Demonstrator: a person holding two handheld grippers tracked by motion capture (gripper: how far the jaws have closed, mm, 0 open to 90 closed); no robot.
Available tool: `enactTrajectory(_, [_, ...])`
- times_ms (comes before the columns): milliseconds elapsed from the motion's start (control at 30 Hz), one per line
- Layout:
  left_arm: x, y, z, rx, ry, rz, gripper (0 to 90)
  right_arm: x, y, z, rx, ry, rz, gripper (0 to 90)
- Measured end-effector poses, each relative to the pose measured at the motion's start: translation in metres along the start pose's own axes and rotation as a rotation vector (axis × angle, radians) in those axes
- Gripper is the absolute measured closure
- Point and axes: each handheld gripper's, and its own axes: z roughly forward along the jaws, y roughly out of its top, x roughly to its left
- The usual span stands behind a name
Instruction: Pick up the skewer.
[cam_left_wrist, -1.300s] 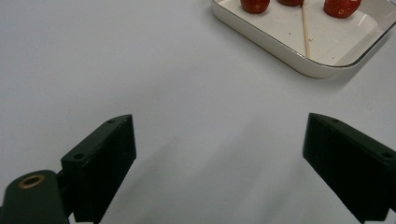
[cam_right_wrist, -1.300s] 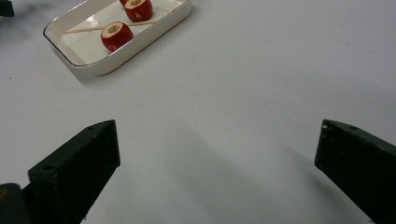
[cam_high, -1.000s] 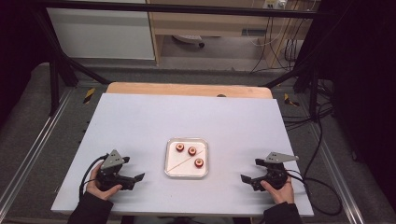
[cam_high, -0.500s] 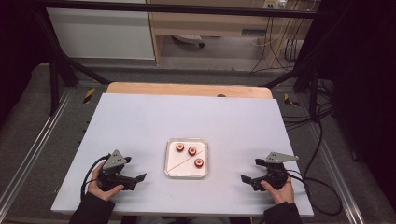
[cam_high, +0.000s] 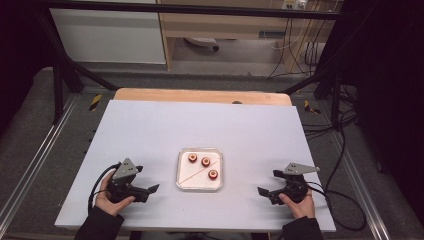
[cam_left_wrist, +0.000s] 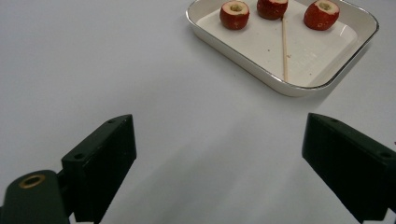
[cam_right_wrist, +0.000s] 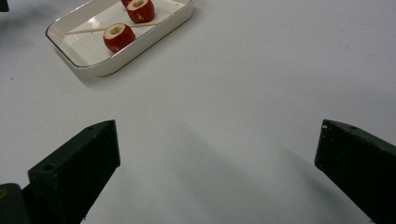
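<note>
A white tray (cam_high: 182, 175) sits near the middle of the pale surface (cam_high: 150, 130), toward the person's edge, and in it lie three red hollowed fruits (cam_high: 205, 161) and a thin wooden skewer (cam_high: 196, 173) running slantwise across the tray's floor. Two of the fruits lie on the far side of the skewer, the third on the near side; seen from the left hand-held gripper, one fruit touches the skewer's far end. The left hand-held gripper (cam_high: 150, 190) rests low over the surface to the tray's left, its jaws spread wide and holding nothing. The right hand-held gripper (cam_high: 263, 192) sits well apart on the tray's right, likewise gaping wide and empty, pointed toward the tray.
</note>
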Motion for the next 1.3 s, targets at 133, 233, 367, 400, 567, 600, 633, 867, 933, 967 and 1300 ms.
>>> enactTrajectory(133, [-0.004,0.005,0.003,0.011,-0.002,0.012,9.8,0.0,0.0,0.0,-0.001,0.0,0.0,0.6])
enactTrajectory(233, [-0.009,0.011,0.006,0.018,-0.008,0.026,9.7,0.0,0.0,0.0,0.003,-0.001,0.003,0.6])
enactTrajectory(367, [-0.014,0.02,0.011,0.03,-0.014,0.039,9.8,0.001,0.0,0.001,0.009,0.001,0.0,0.6])
enactTrajectory(400, [-0.015,0.023,0.013,0.033,-0.016,0.043,9.8,0.001,0.0,0.001,0.008,0.001,0.0,0.6])
enactTrajectory(567, [-0.023,0.038,0.025,0.049,-0.033,0.063,9.9,0.001,0.0,0.0,0.006,0.003,0.003,0.6])
enactTrajectory(600, [-0.025,0.041,0.027,0.052,-0.034,0.068,10.1,0.001,0.0,0.0,0.007,0.003,0.003,0.6])
enactTrajectory(633, [-0.028,0.043,0.029,0.054,-0.033,0.071,10.6,0.001,0.0,0.0,0.007,0.003,0.001,0.6])
enactTrajectory(867, [-0.039,0.058,0.047,0.093,-0.046,0.09,14.3,0.001,0.0,0.0,0.009,0.004,-0.002,0.7])
enactTrajectory(933, [-0.041,0.062,0.052,0.098,-0.057,0.078,16.9,0.0,0.0,0.001,0.01,0.003,-0.004,0.7])
enactTrajectory(967, [-0.042,0.064,0.055,0.102,-0.068,0.075,20.8,0.001,0.0,0.001,0.009,0.005,-0.002,0.7])
enactTrajectory(1300, [-0.047,0.068,0.082,0.176,-0.066,0.094,38.6,0.001,0.0,0.001,0.01,0.006,0.0,0.8])
